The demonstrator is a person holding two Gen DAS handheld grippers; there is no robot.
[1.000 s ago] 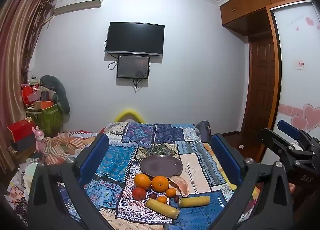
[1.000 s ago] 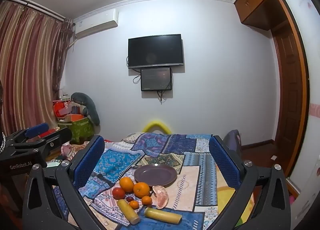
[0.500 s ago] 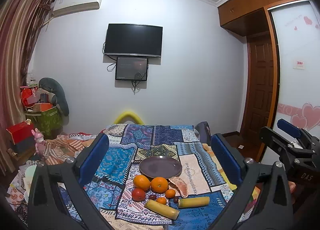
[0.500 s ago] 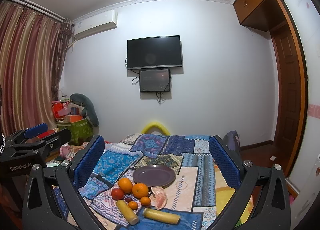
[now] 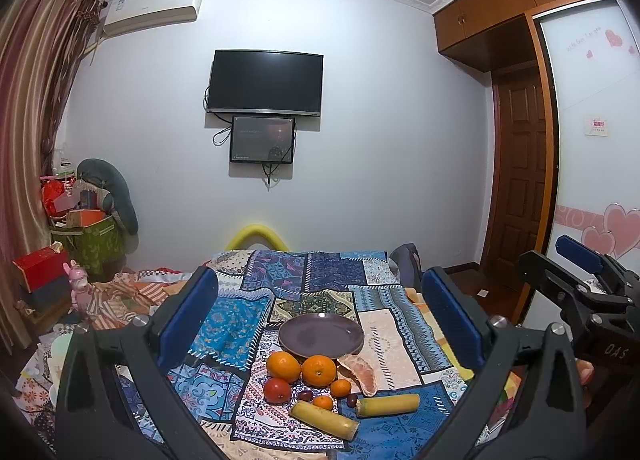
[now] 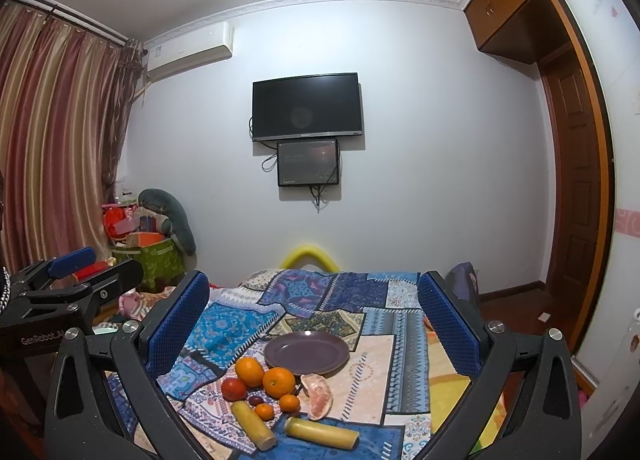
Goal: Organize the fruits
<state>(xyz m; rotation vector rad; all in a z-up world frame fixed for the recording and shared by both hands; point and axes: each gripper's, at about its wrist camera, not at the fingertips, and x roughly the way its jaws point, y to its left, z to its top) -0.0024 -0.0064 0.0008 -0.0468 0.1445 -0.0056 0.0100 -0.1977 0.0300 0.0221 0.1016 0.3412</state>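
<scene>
A dark purple plate lies empty on a patchwork cloth. In front of it sit two oranges, a red tomato, two small tangerines, dark grapes, a peeled pomelo segment and two yellow cane pieces. My left gripper is open and empty, held above and short of the fruit. My right gripper is open and empty, likewise held back.
The other gripper shows at the right edge of the left wrist view and the left edge of the right wrist view. Boxes and clutter stand at the left by the curtain. A wooden door is at the right.
Both grippers have tilted or dropped slightly, so the room sits a little lower in view. The fruit and plate have not moved. Both stay open.
</scene>
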